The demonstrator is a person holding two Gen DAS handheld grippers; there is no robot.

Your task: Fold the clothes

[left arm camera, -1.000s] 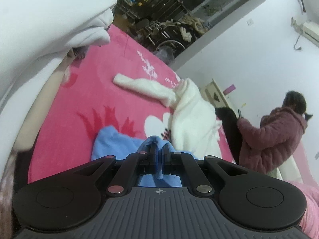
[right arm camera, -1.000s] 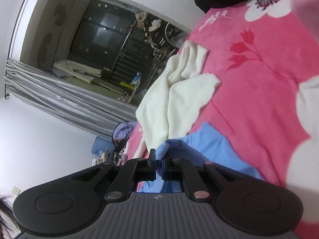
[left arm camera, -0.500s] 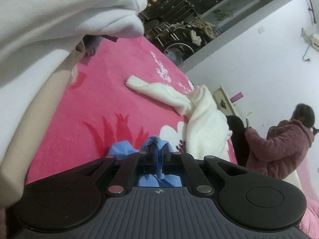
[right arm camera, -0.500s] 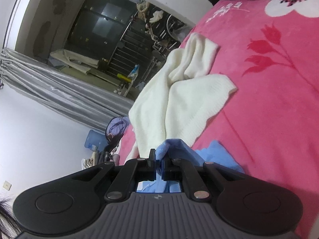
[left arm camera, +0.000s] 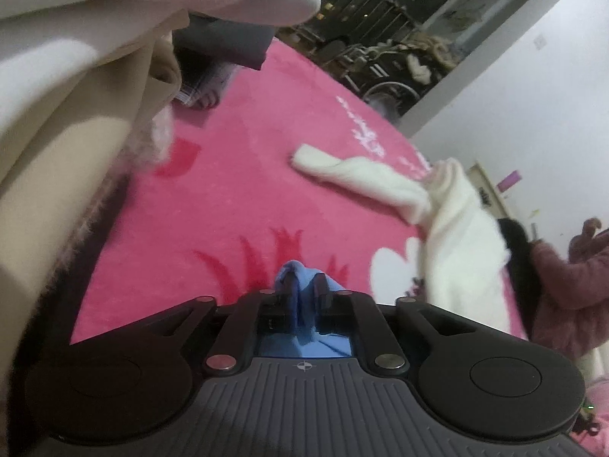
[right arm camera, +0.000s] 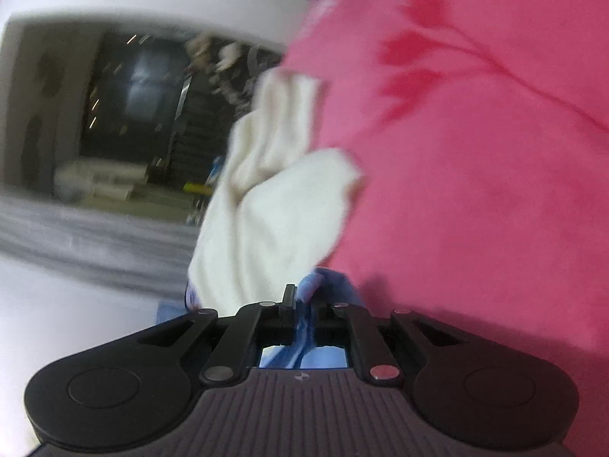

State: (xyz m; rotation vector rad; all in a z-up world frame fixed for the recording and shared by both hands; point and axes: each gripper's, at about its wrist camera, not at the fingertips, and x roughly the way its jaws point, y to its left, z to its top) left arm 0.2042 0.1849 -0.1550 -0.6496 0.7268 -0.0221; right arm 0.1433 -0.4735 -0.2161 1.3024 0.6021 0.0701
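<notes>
The pink blanket (left arm camera: 236, 190) spreads under me, a cream sweater (left arm camera: 456, 228) lying at two o'clock. My left gripper (left arm camera: 304, 293) and right gripper (right arm camera: 302, 304) each pinch the blue garment (left arm camera: 300, 278) at six o'clock.

White walls (left arm camera: 525, 87) rise at the right of the left wrist frame around a dark opening (left arm camera: 384, 26) cluttered with metal racks at top centre, while a grey pleated curtain (right arm camera: 80, 236) hangs at the left of the blurred right wrist frame.
</notes>
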